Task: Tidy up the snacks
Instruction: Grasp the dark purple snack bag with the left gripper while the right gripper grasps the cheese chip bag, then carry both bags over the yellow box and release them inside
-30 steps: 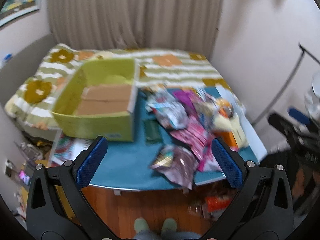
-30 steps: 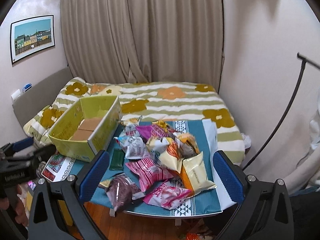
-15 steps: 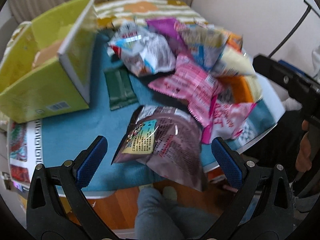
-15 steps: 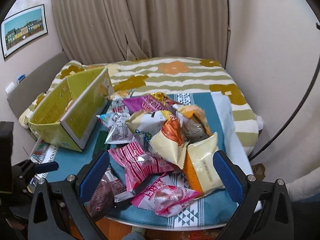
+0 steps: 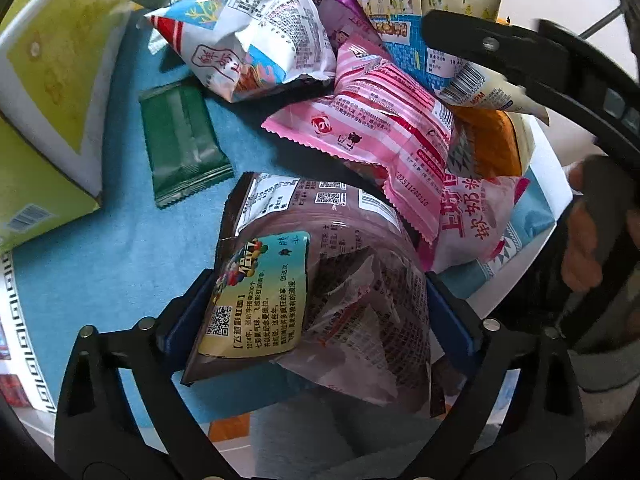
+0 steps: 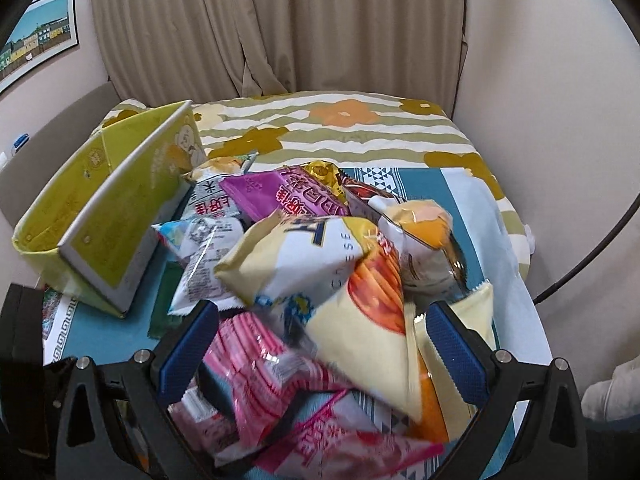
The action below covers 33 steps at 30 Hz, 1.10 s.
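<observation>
Left gripper (image 5: 316, 316): jaws wide and closing, the brown snack bag (image 5: 320, 276) between the pads, contact unclear. Bag lies on the blue cloth (image 5: 100, 248) at the pile's near edge; it looks light, puffy and slick, so a mid-body pinch seems safest. Right gripper (image 6: 320, 344): jaws apart over the cheese bag (image 6: 320, 276), gripping nothing; yellow box (image 6: 112, 216) alongside.

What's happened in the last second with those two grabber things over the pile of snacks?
Both came down toward the pile. The left gripper now straddles the dark purple snack bag at the table's near edge, and its jaws are closing on it. The right gripper dropped over the cream cheese-snack bag, jaws open, gripping nothing. The yellow-green box, the green packet and the other bags lie where they were.
</observation>
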Available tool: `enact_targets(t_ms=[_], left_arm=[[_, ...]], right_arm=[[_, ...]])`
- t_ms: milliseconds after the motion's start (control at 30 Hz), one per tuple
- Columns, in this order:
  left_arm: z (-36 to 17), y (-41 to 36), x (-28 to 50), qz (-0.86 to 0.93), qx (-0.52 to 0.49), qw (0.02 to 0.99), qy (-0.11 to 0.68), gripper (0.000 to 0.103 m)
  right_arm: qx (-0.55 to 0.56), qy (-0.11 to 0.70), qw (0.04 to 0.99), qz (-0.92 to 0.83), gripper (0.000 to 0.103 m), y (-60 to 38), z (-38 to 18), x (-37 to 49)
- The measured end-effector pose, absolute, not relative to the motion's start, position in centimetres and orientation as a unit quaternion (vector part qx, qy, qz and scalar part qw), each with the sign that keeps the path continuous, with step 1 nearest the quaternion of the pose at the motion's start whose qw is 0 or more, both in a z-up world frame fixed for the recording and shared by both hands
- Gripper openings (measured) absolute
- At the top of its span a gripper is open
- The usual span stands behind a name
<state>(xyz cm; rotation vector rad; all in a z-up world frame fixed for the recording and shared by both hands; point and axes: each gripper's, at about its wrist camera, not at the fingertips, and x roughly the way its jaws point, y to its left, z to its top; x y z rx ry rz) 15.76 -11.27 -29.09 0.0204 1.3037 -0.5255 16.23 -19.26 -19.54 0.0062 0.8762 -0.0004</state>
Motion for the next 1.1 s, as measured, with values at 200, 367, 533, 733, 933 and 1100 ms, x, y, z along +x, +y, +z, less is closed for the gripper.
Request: enact_targets(t_ms=[200,367,533,733,933,1100], left_arm=[[-28.9,-10.2,16.4,-0.249,0.010,0.760,0.600,0.083],[-28.8,-8.9,16.5,-0.251,0.002,0.761,0.599,0.078],[-27.8,-7.9,16.1,-0.245,0.001,0.762,0.599,0.078],[-26.9,-7.8,15.4,-0.234,-0.001,0.768,0.596,0.078],[-24.6,-8.1,14.4,-0.216,-0.003,0.785,0.581,0.078],[-21.6,-7.4,13.1,-0.203,-0.013,0.805,0.557,0.078]], right_arm=[[0.000,0.432,0.902,-0.008,0.103,-19.4,-20.5,17.8],[-0.001,0.441,0.898,-0.009,0.084,-19.4,-21.1,18.3],[-0.012,0.440,0.897,-0.023,0.064,-19.3,-21.2,18.2],[-0.002,0.430,0.903,-0.019,0.061,-19.4,-20.6,17.5],[-0.003,0.416,0.909,-0.012,0.061,-19.2,-18.9,16.6],[-0.009,0.406,0.914,-0.004,0.061,-19.1,-16.5,15.2]])
